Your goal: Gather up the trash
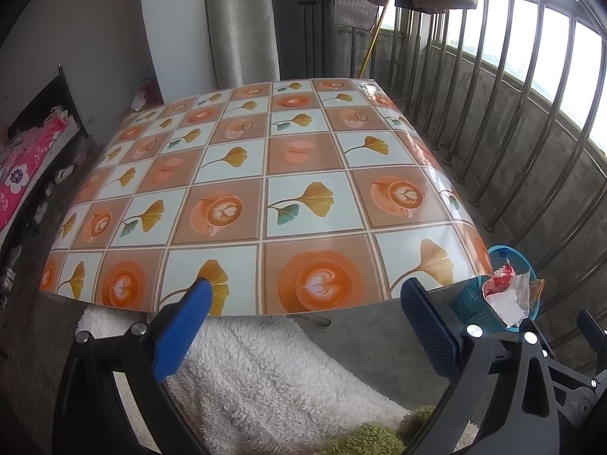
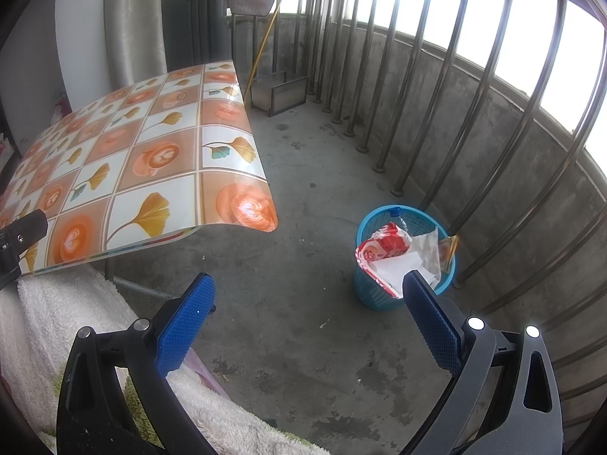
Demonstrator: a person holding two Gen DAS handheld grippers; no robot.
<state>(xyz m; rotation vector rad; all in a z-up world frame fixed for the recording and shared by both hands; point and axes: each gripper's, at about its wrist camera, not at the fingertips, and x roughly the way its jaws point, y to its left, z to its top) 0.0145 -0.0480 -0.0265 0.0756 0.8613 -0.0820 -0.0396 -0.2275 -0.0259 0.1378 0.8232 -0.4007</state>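
A blue mesh trash basket [image 2: 368, 288] stands on the concrete floor by the railing, stuffed with a red-and-white wrapper [image 2: 379, 250], white paper [image 2: 402, 265] and a plastic bottle [image 2: 398, 218]. The same basket [image 1: 470, 307] shows at the table's right corner in the left wrist view. My right gripper [image 2: 309, 284] is open above the floor, short of the basket, nothing between its blue pads. My left gripper [image 1: 307, 292] is open over the near edge of the table [image 1: 303, 159], holding nothing. The patterned tabletop carries no loose items.
A metal railing [image 2: 436, 94] and low concrete wall run along the right. A white fluffy cloth [image 1: 265, 371] lies under both grippers. A metal dustpan [image 2: 279, 93] and broom handle [image 2: 265, 34] stand at the far corner. Pink bedding [image 1: 22, 174] lies at the left.
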